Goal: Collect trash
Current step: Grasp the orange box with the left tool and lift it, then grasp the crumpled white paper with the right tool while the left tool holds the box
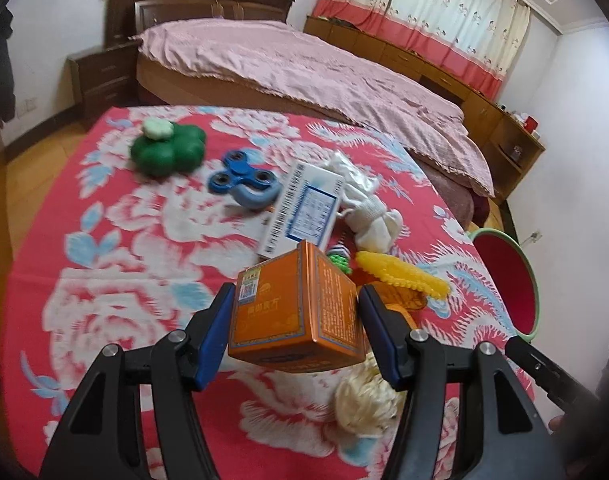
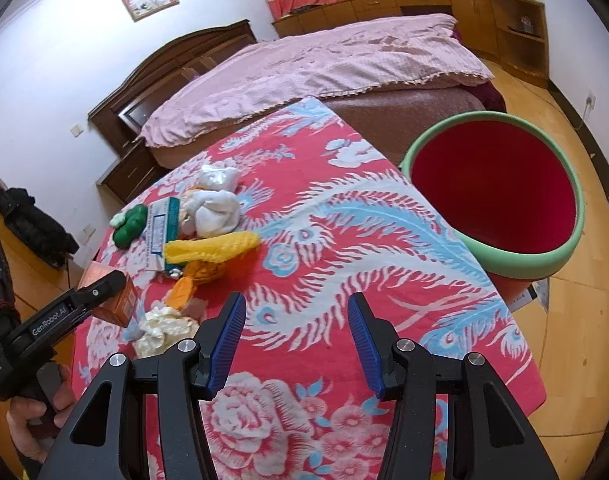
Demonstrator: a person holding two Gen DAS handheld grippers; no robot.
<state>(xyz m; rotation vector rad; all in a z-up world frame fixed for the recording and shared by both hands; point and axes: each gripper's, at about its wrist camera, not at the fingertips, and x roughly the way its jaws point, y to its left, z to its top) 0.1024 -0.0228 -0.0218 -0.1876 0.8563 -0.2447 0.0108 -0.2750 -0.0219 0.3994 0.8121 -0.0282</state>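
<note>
Orange box (image 1: pixel 294 312) gripped between left gripper (image 1: pixel 294 320) fingers, apparently lifted clear of table (image 1: pixel 116 264). Right gripper (image 2: pixel 296 340) held wide, empty. Next: box to be carried rightward and released over bin (image 2: pixel 560 256).

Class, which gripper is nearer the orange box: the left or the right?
Left. The left gripper is shut on the orange box. The right gripper is open over the cloth, apart from the box.
</note>
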